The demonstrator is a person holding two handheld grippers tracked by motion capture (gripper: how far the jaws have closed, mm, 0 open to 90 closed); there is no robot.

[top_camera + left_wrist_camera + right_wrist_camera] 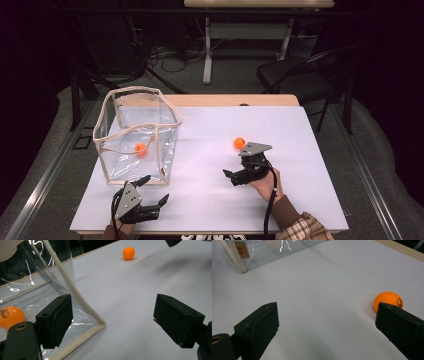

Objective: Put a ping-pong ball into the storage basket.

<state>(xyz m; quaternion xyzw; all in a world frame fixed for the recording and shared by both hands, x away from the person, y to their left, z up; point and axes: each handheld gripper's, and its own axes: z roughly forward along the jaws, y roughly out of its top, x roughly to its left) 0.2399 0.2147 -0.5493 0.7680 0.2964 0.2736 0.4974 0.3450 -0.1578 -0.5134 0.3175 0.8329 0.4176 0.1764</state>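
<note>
Right claw point(327, 327) sits wide apart, with the small orange ping-pong ball point(388, 301) loose on the white surface point(324, 285) just by one jaw. Left claw point(120, 322) gapes beside the clear plastic bag point(82, 315). Clip it off-centre and that ball probably rolls away.

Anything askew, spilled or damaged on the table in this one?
Nothing is spilled or damaged. The clear bag stands open but slumped, its rim wavy and uneven. One orange ball lies inside it, another ball loose on the table beside the open right gripper.
</note>
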